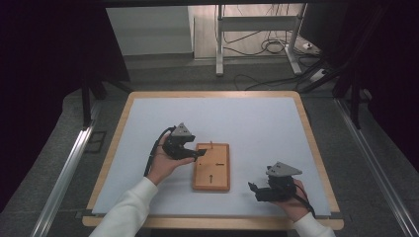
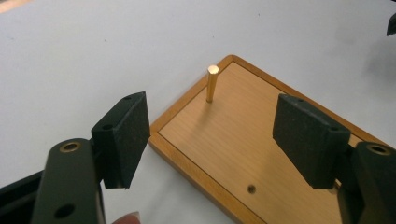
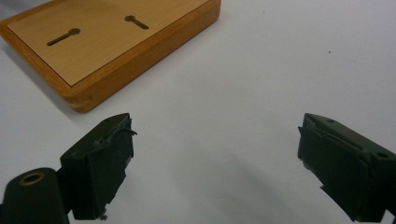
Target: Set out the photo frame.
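A wooden board (image 1: 211, 167) lies flat on the white mat near the middle. A short brass pin (image 2: 212, 83) stands upright in its far left corner (image 1: 211, 143). My left gripper (image 1: 197, 154) hovers at the board's left edge, jaws open. In the left gripper view the board (image 2: 233, 135) lies below the open gripper (image 2: 212, 116), and the pin stands beyond the pads, untouched. My right gripper (image 1: 254, 190) rests open near the front right. In the right gripper view the gripper (image 3: 215, 135) has only mat between its pads, and the board (image 3: 107, 37) with two keyhole slots (image 3: 63, 37) lies beyond.
The white mat (image 1: 247, 123) covers a table with a raised wooden rim (image 1: 316, 148). Beyond the far edge stand a metal frame (image 1: 220, 44) and loose cables (image 1: 269, 47) on the floor. A small round hole (image 2: 251, 189) shows in the board.
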A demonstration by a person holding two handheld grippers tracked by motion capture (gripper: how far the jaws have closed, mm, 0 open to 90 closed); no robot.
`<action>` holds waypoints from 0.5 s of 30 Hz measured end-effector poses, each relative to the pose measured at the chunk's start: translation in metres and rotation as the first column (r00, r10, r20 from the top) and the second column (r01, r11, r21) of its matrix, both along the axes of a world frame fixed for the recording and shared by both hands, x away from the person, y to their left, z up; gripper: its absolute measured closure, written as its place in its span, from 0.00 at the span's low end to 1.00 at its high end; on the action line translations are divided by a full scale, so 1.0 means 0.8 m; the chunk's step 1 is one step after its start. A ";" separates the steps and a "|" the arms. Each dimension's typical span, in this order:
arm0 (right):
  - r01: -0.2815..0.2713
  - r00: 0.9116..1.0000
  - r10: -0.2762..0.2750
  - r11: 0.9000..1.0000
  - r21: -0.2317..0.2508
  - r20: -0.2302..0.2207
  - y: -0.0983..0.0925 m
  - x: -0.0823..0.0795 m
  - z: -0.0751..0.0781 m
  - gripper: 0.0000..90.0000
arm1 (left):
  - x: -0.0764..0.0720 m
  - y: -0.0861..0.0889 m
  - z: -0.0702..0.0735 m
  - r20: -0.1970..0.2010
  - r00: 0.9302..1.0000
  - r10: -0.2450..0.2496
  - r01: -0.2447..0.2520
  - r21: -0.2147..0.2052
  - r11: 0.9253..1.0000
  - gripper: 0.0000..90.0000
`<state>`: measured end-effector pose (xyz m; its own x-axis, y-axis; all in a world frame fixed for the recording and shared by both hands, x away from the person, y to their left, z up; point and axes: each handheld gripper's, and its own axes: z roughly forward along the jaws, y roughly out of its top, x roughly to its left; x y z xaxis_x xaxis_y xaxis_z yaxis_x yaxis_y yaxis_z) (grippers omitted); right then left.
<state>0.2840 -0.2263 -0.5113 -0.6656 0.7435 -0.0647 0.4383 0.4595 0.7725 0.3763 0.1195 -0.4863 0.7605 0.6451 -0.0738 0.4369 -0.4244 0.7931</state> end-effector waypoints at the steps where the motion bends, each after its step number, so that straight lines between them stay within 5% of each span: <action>1: 0.003 1.000 -0.003 1.000 -0.002 -0.001 0.000 0.000 -0.001 0.12 | 0.001 -0.001 0.001 0.001 1.000 0.000 0.000 -0.002 1.000 0.30; 15: 0.006 1.000 -0.006 1.000 -0.005 0.005 0.000 -0.001 -0.001 0.12 | 0.024 -0.022 -0.003 -0.009 0.999 -0.037 0.037 -0.012 0.999 0.33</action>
